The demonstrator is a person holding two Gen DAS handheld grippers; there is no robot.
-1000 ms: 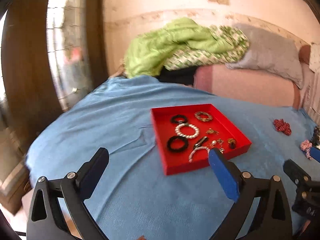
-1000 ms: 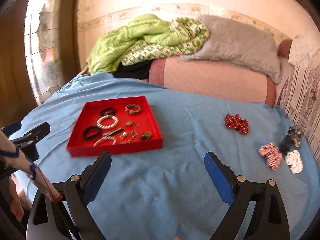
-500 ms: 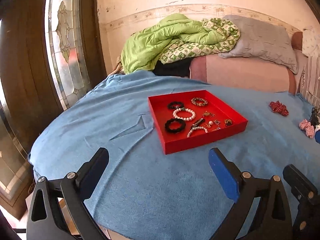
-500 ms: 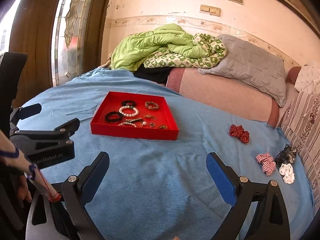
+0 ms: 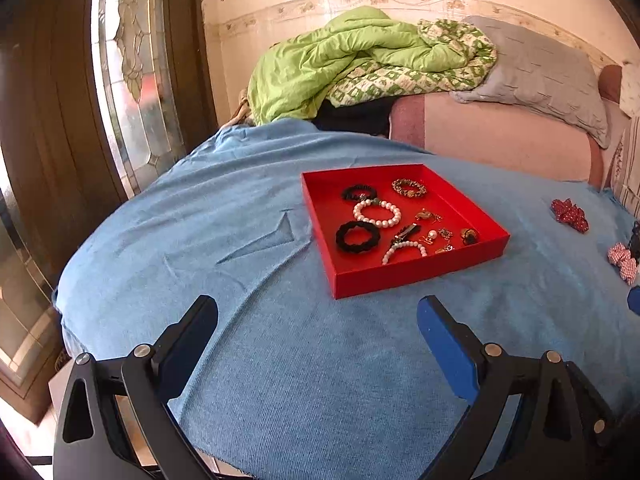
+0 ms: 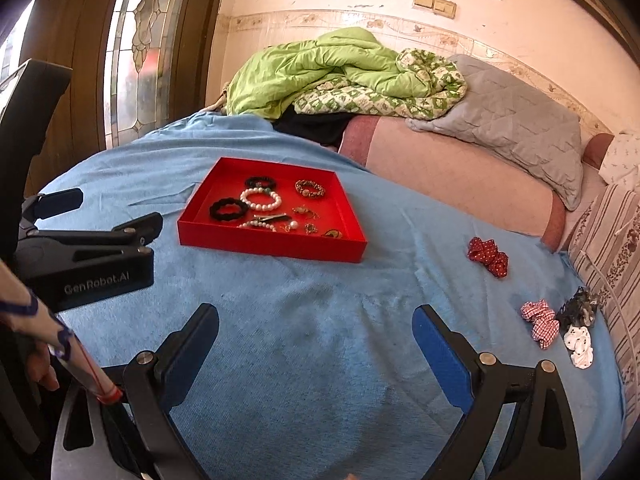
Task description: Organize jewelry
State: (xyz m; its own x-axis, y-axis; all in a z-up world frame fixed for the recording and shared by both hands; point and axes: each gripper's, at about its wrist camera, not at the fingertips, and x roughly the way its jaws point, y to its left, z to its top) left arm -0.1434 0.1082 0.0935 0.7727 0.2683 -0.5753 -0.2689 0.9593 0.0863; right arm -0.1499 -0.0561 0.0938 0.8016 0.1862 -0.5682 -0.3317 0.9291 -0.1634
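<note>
A red tray (image 5: 416, 276) (image 6: 272, 246) sits on the blue bedspread and holds several pieces: a pearl bracelet (image 5: 376, 213) (image 6: 261, 199), two black scrunchies (image 5: 357, 237), a beaded bracelet (image 5: 408, 188) and small earrings. A red scrunchie (image 6: 488, 257) (image 5: 570, 215), a red checked scrunchie (image 6: 540, 322), a black one (image 6: 578, 308) and a white one (image 6: 578, 346) lie on the spread to the right. My left gripper (image 5: 318, 322) is open and empty, short of the tray. My right gripper (image 6: 316, 330) is open and empty, above bare spread.
The left gripper's body (image 6: 86, 258) shows at the left of the right wrist view. A green quilt (image 5: 352, 56), a grey pillow (image 5: 544, 76) and a pink bolster (image 5: 492, 140) lie behind the tray. A glazed wooden door (image 5: 132, 72) stands at the left.
Both grippers have pulled back and risen, so the tray looks farther off. Both stay open and empty. The jewelry has not moved.
</note>
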